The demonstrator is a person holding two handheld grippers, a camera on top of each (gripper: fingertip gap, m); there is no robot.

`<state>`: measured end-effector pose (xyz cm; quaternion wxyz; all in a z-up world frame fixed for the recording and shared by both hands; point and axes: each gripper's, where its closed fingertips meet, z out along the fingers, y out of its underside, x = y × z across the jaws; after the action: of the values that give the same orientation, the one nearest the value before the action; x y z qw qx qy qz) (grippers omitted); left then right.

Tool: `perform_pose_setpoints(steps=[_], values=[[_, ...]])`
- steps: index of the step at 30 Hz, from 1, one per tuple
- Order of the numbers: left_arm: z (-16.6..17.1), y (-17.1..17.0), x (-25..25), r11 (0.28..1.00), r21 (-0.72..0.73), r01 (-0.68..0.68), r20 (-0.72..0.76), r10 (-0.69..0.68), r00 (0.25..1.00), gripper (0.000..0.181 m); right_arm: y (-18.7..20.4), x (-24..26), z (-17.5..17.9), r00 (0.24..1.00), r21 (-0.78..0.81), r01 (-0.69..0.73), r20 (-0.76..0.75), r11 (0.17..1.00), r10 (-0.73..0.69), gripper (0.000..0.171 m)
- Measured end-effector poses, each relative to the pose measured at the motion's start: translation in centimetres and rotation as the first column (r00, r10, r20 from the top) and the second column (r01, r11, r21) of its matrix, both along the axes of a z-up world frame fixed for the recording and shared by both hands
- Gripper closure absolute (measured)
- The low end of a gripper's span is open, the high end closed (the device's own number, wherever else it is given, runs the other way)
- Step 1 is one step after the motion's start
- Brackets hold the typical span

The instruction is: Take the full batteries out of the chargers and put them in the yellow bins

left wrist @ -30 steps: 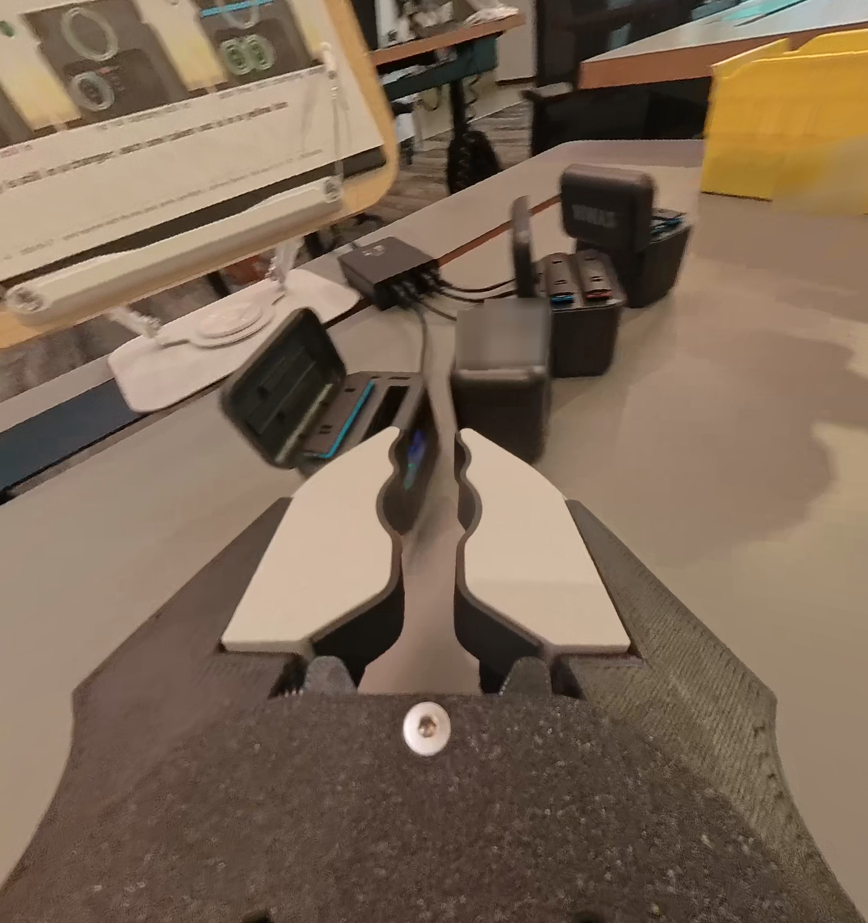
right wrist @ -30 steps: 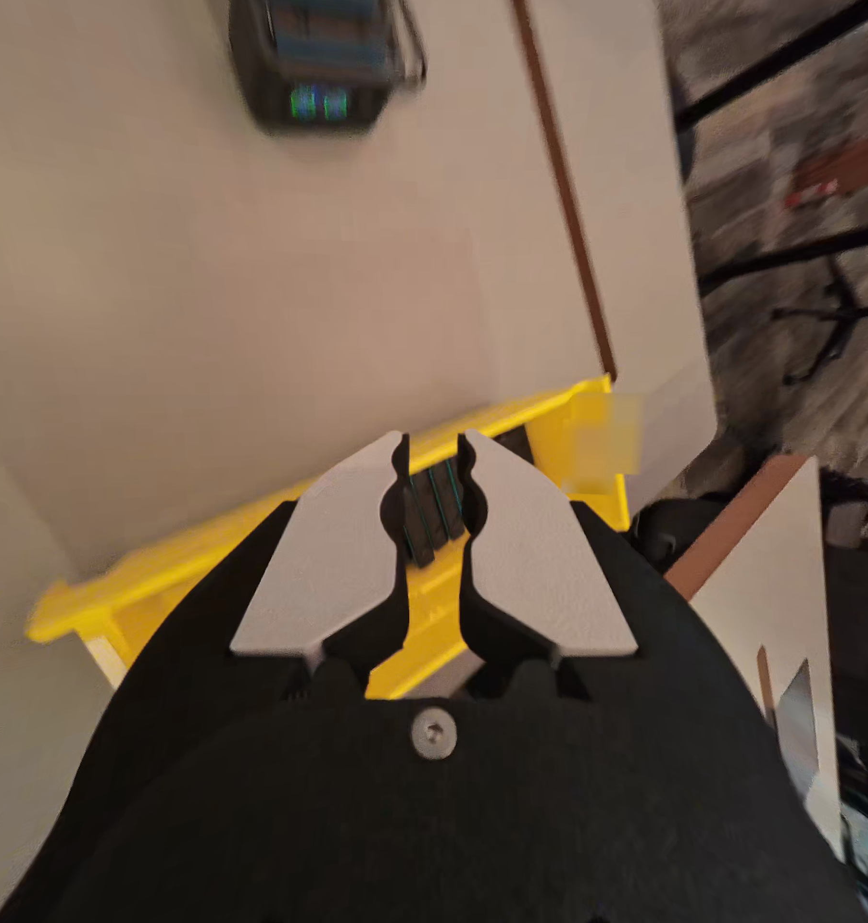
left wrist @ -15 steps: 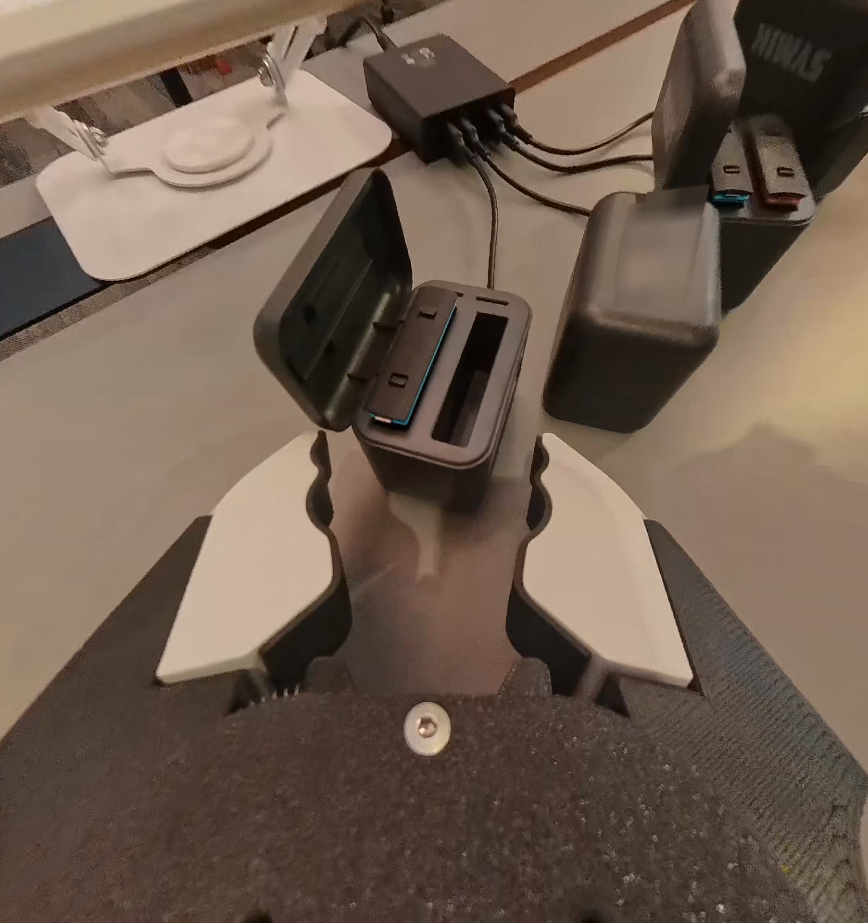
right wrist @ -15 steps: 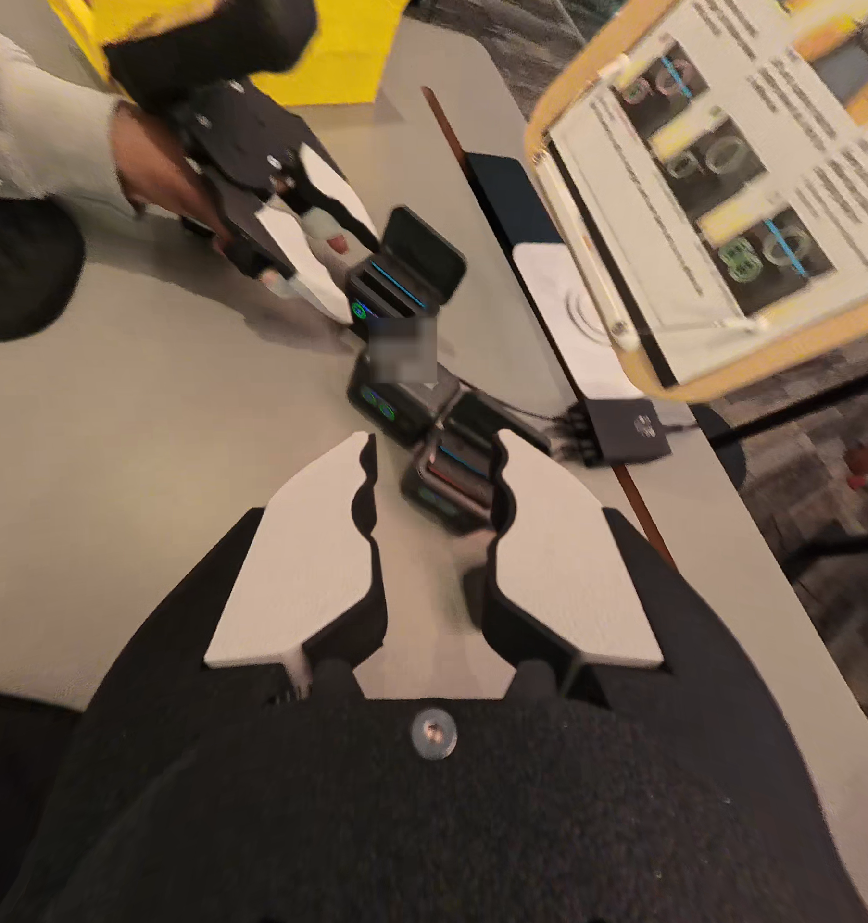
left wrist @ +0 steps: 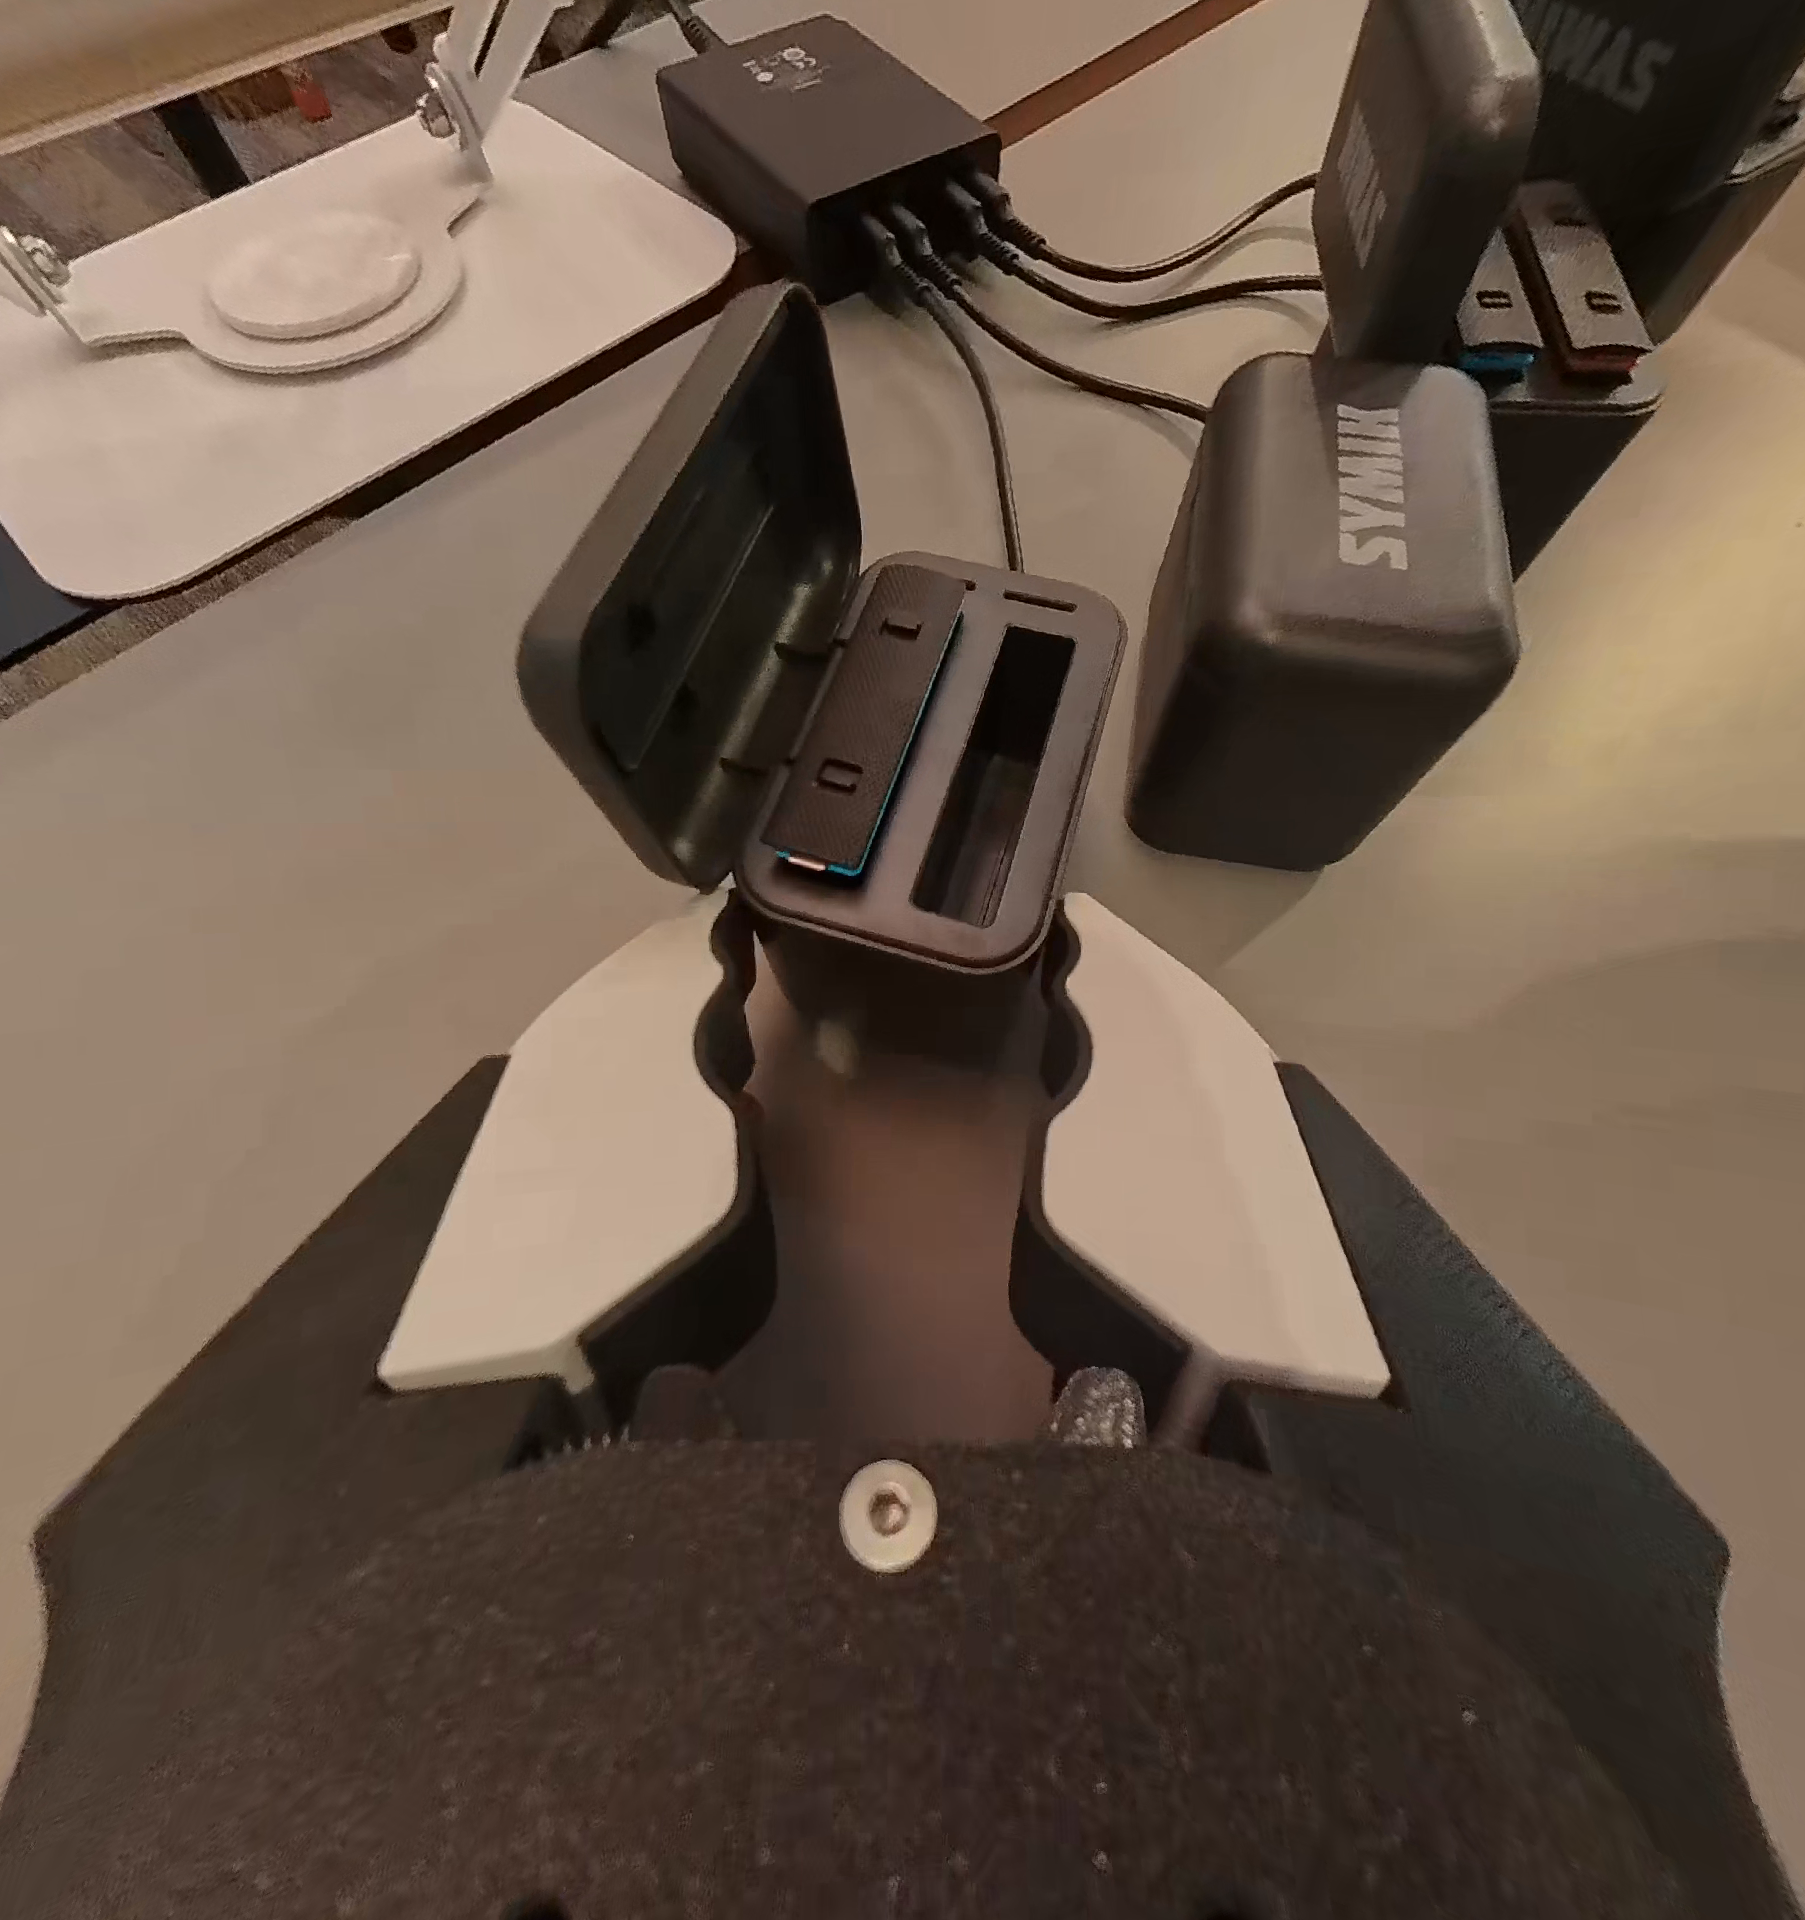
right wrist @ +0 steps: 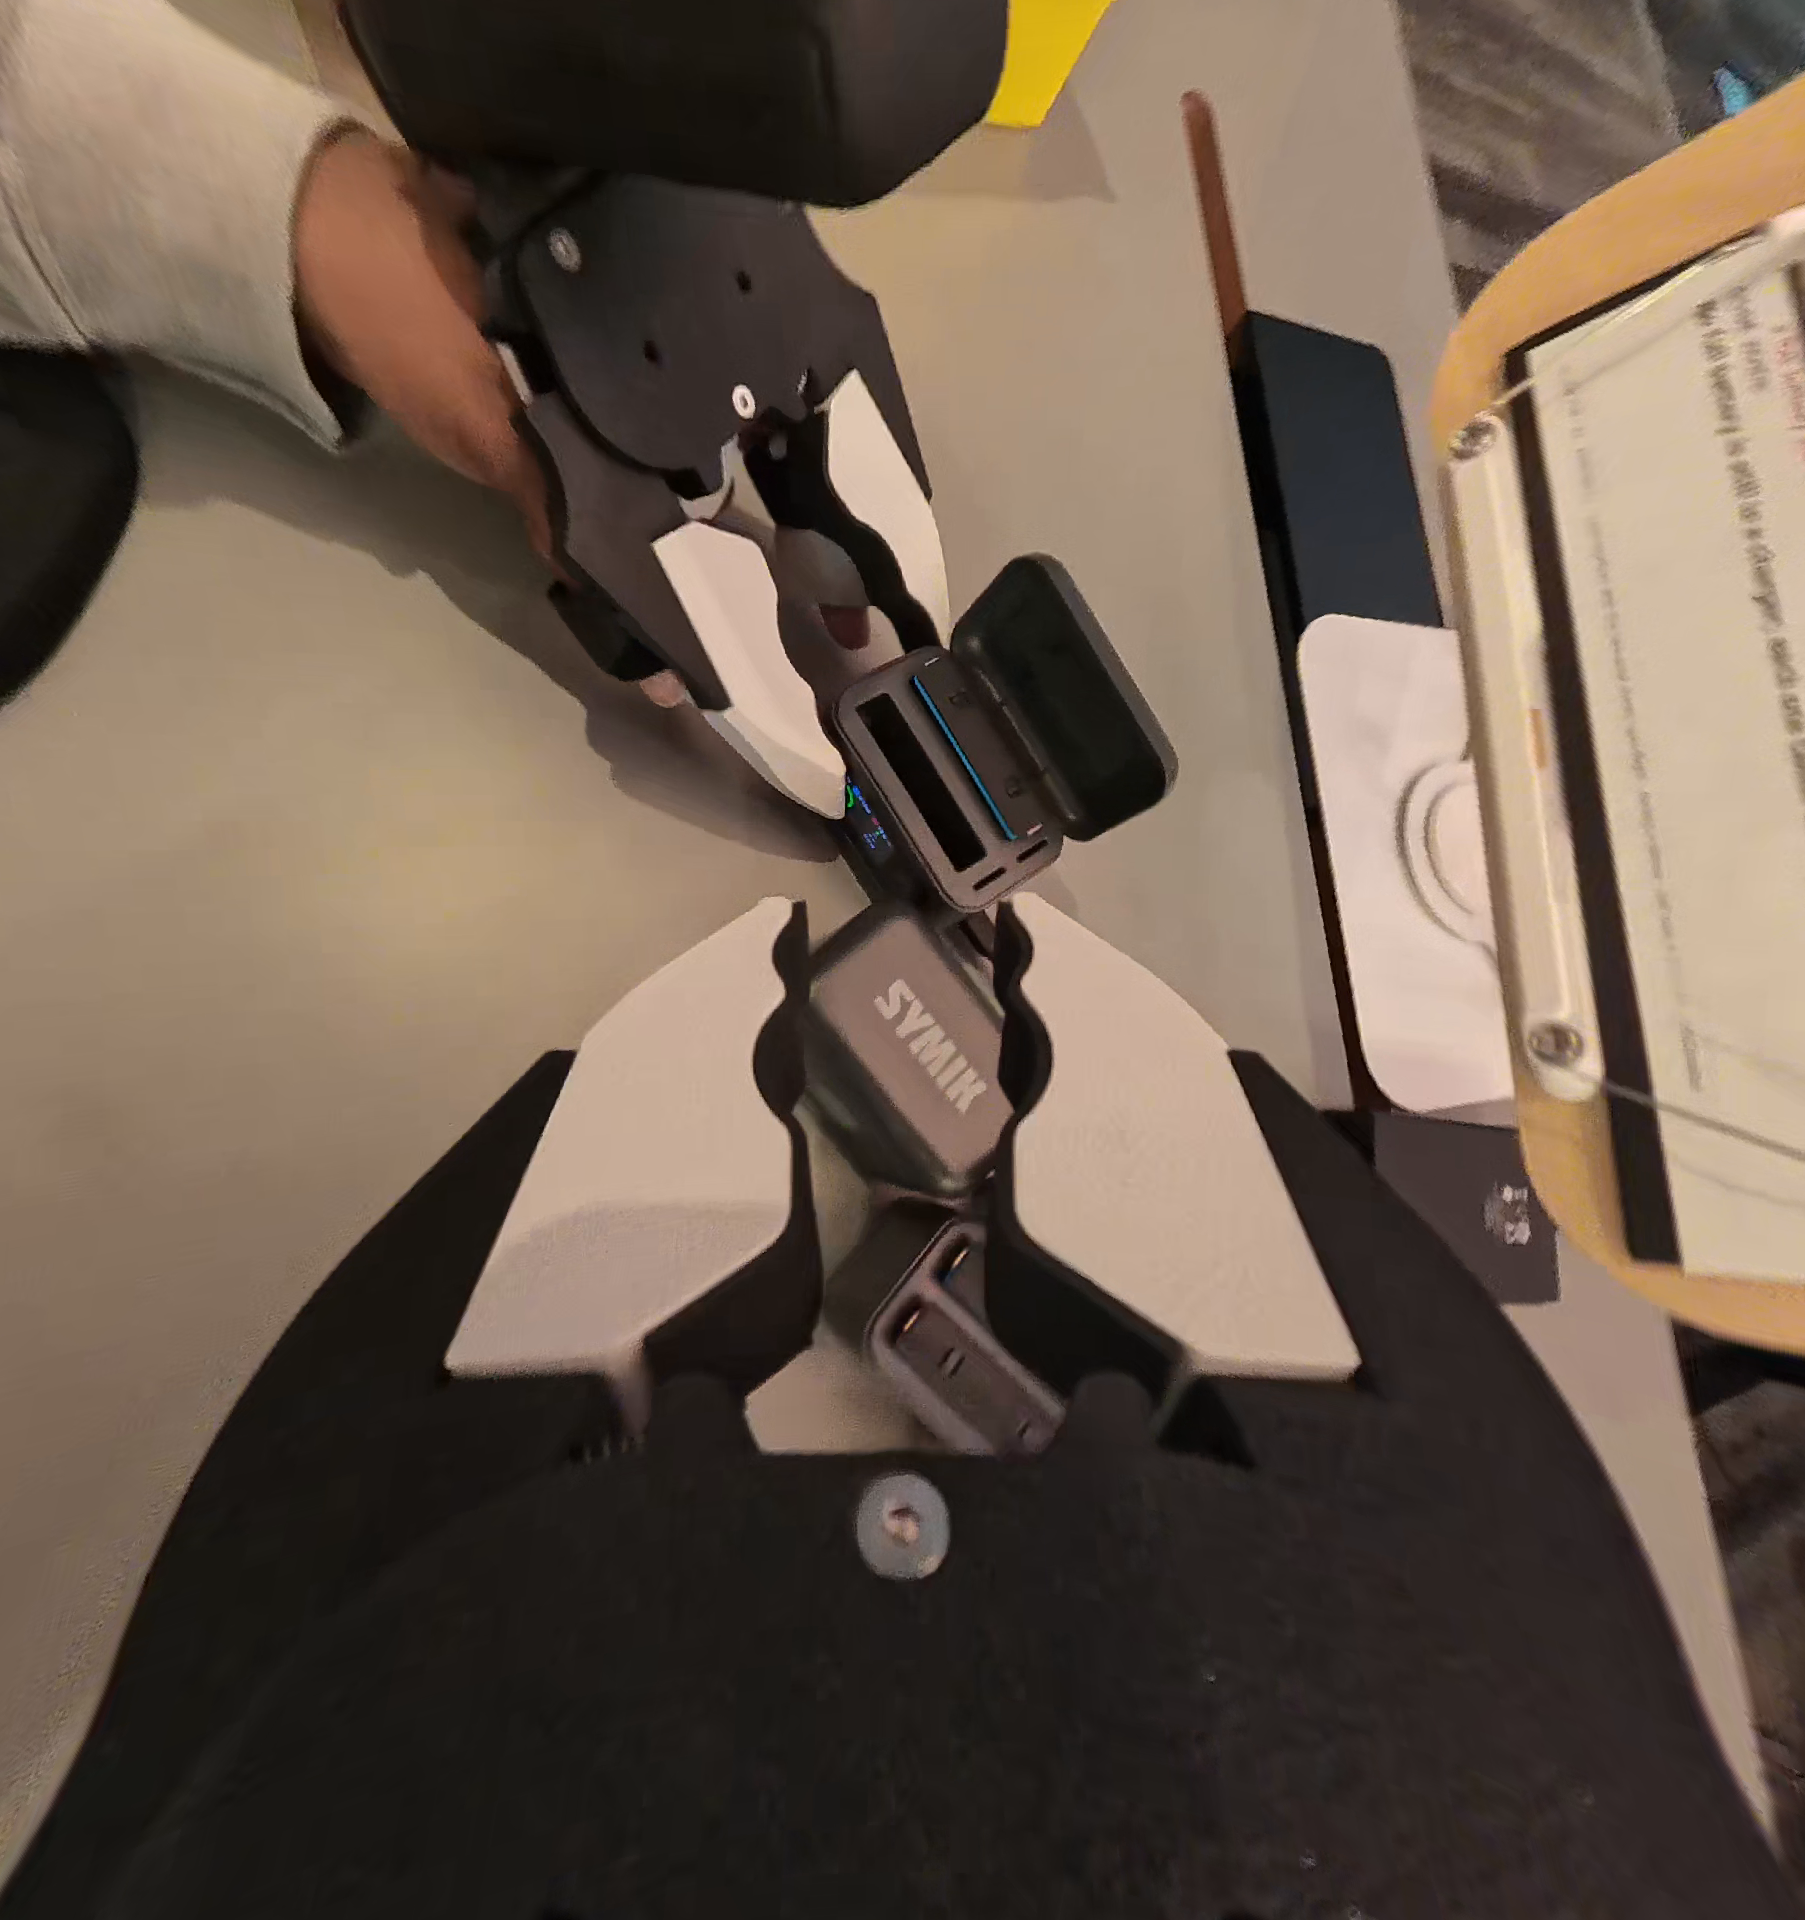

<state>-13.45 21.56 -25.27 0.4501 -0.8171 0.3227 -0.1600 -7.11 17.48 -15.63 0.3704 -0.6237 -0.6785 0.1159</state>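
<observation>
The left gripper (left wrist: 893, 935) has its jaws apart around the base of an open charger (left wrist: 929, 758) near the tabletop's (left wrist: 254, 935) far edge; one battery (left wrist: 862, 727) sits in its left slot, the other slot empty. The right gripper (right wrist: 896, 925), jaws apart and empty, hangs above a closed charger (right wrist: 903, 1049). A yellow bin (right wrist: 1043, 57) corner shows beyond.

black usb hub (left wrist: 830, 156), white stand base (left wrist: 285, 343) on table (left wrist: 202, 987).
</observation>
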Motion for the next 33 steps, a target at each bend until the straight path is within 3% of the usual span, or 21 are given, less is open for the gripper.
perform_pose_setpoints(steps=[6,15,26,33], values=[[0.1,-0.3,0.1,0.998,0.039,0.041,-0.033,-0.04,0.999,0.128,2.0,-3.3,-3.9,0.95,0.046,-0.199,0.254,0.979,0.181,0.143],[0.0,-0.5,0.1,0.997,0.044,0.055,-0.038,-0.054,0.998,0.129,4.8,-5.5,-6.6,0.841,-0.053,-0.318,0.446,0.947,0.307,0.154],[-0.1,-0.5,0.1,0.998,0.025,0.063,-0.025,-0.062,0.998,0.129,5.0,-5.7,-6.9,0.745,-0.11,-0.385,0.549,0.917,0.379,0.157],[-0.1,-0.6,0.1,0.998,0.014,0.064,-0.017,-0.064,0.998,0.129,5.0,-5.8,-7.0,0.727,-0.165,-0.391,0.548,0.906,0.413,0.158]])
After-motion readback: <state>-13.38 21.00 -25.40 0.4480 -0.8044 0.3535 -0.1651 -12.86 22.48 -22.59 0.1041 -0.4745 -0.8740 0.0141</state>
